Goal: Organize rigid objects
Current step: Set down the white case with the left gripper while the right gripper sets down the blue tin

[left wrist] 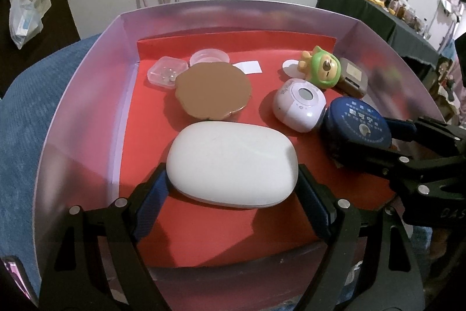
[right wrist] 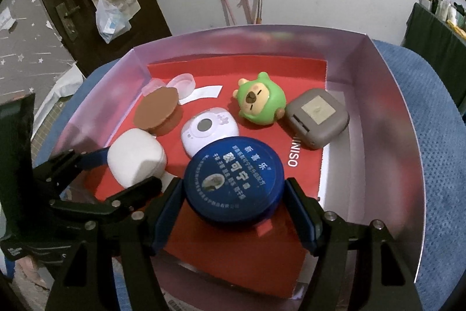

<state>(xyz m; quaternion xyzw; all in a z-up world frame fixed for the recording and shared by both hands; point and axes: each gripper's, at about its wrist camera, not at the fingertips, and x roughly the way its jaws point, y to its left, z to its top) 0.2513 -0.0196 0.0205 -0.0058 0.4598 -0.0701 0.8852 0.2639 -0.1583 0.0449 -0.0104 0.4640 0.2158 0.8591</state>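
The left gripper (left wrist: 233,188) pinches the white case (left wrist: 232,163) by its two long sides, low over the red sheet (left wrist: 218,238) at the near left of the box (left wrist: 87,112). The right gripper (right wrist: 234,206) has its fingers at either side of the blue tin (right wrist: 234,178); the left pad touches the rim, while a slim gap shows at the right pad, so whether it grips I cannot tell. The tin sits at the near middle of the red sheet, just in front of the white timer (right wrist: 208,133) and touching it or nearly so.

Behind the case lies the brown disc (left wrist: 212,91), with a clear square box (left wrist: 166,72) and a clear round lid (left wrist: 209,57) at the far left corner. The green toy (right wrist: 260,102) stands behind the timer, and the grey case (right wrist: 317,117) lies just right of it. The box rests on a blue cloth (right wrist: 437,136).
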